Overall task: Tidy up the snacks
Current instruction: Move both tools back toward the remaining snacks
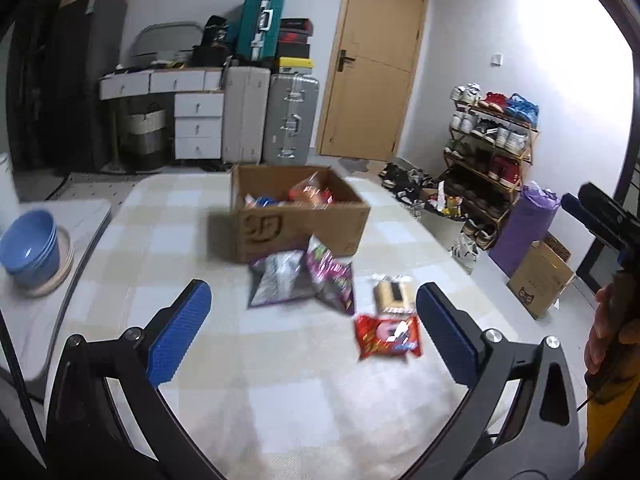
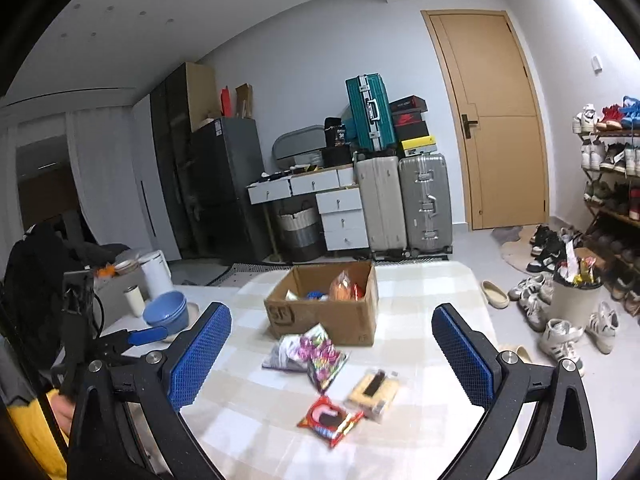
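An open cardboard box stands mid-table with several snack bags inside. In front of it lie a silver-purple bag, a shiny purple bag, a beige cracker packet and a red packet. My left gripper is open above the near part of the table, short of the packets, with nothing between its blue pads. My right gripper is open too, equally empty, back from the snacks.
The table wears a checked cloth. Stacked blue bowls sit on a plate at the left, a white kettle behind. Right of the table are a shoe rack, loose shoes and a full bin.
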The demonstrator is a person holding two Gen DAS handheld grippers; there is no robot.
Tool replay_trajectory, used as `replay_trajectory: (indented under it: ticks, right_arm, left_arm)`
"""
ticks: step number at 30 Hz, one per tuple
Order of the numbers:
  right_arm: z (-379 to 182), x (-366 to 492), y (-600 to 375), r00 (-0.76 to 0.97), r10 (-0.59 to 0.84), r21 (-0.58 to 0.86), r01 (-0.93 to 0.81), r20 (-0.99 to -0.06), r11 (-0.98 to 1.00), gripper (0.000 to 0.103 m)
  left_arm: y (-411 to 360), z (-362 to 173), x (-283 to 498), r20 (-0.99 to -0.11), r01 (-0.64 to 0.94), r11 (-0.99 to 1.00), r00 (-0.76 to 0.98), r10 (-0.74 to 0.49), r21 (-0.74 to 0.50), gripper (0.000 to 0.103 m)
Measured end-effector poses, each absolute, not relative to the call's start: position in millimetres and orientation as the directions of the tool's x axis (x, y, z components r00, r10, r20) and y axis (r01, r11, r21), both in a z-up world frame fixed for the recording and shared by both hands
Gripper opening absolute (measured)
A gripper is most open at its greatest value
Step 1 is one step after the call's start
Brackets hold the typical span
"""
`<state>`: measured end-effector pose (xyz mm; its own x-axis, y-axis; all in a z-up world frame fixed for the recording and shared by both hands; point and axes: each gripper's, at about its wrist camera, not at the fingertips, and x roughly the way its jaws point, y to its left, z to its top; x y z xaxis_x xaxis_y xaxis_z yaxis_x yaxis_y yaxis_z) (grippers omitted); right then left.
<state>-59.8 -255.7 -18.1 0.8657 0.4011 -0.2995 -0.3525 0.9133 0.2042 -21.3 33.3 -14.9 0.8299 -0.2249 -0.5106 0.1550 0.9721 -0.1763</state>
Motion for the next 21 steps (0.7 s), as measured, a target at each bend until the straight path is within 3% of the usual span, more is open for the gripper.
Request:
replay_trajectory:
  ticks: [3,9,21]
  right_arm:
    - [-47.2,-59.4,-255.0,0.844,0.423,0.257,-0.351,-0.331,0.9,0.102]
    - [-92.0,-46.8,-250.8,0.803,0.41,0.307,-0.296,-0.434,0.905,0.102]
    - [-114.8,-28.0,-271.1,0.793,0.398,0.369,-0.236,-0.461,0.899,0.102]
  left_arm:
    - [38.3,-41.5,-9.7,-0.584,0.154,0.973,0.779,-0.228,-0.174,0.102]
    - [23.3,-72.8,7.1,-0.623,0.191,0.963,0.735,-0.268,-0.19,0.102]
    - [-62.7,-124.0,101.8,-0.789,0.266,0.935,0.509,-0.343,-0.234,0.102]
